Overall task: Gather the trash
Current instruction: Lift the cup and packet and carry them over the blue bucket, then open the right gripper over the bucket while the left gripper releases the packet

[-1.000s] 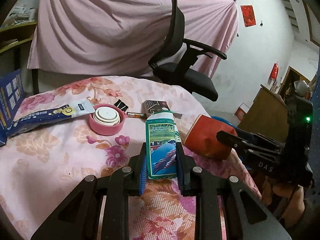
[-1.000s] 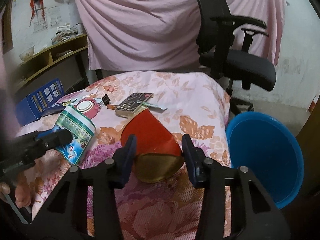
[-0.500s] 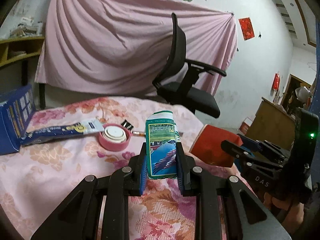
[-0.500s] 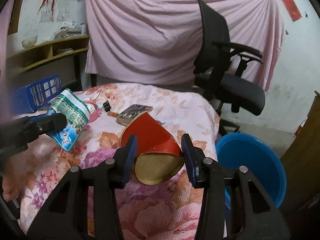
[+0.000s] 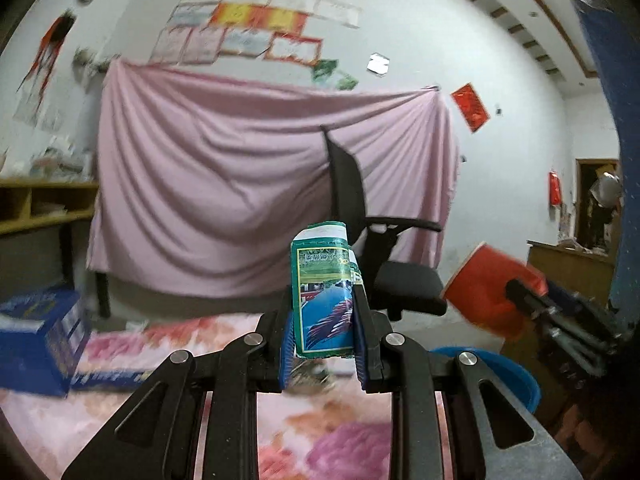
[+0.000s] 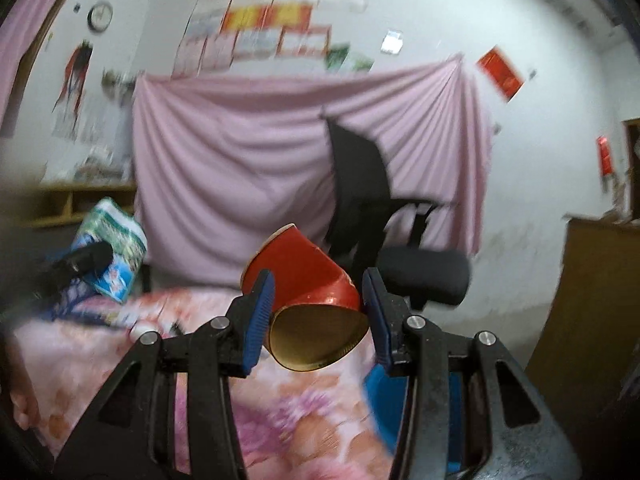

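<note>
While your left gripper (image 5: 323, 336) is pinching a light, crushable green packet (image 5: 324, 292), your right gripper (image 6: 318, 316) is squeezing a thin red cup (image 6: 308, 284) by its rim.

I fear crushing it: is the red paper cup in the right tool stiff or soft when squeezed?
Probably soft: the red paper cup has its gold mouth pressed into an oval between the right tool pads. Likely light too, held sideways by its walls alone. More squeeze may crease it.
</note>
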`<state>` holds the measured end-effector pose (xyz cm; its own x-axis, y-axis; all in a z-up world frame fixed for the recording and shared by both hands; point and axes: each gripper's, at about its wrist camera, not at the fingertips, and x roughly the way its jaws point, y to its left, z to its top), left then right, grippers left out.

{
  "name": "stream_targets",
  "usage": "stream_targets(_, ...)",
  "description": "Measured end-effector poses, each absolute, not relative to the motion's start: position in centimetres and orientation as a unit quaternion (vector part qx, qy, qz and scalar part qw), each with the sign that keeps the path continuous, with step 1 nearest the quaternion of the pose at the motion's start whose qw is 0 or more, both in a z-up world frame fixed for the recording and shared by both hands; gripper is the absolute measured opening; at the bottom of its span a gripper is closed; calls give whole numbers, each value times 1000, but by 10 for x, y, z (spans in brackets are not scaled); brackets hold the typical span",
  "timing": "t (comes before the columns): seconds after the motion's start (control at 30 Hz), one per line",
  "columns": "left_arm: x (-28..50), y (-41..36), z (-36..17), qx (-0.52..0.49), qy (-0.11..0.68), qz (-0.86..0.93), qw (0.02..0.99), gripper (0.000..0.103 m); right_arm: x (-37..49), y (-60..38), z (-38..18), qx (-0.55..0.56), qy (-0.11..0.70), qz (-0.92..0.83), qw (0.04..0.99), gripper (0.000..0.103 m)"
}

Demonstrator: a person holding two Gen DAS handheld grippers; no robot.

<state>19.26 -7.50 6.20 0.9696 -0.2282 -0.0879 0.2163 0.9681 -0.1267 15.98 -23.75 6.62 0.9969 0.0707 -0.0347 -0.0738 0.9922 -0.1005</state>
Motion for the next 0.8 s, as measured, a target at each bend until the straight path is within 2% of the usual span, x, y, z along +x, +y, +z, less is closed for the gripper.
stream_targets(0.2,212,-124,79,-46,33,-170,984,21,142,-273,88,-21,-45,-18,999,73)
stream_targets(0.33,227,-155,85,-48,45,-201,977,21,144,-303,93,16,-43,-50,998,72)
stream_targets(0.4,239,-171,86,-48,66,-220,972,21,150,-322,92,40,-28,-74,996,69)
stream_targets(0.47,258,-191,84,-43,112,-250,961,22,159,-339,87,63,-1,-103,993,59)
stream_targets(0.7,336,-247,42,-80,311,-282,904,21,204,-396,53,151,116,-117,975,55)
stream_targets(0.8,359,-259,27,-68,364,-281,885,21,216,-409,42,176,152,-110,966,55)
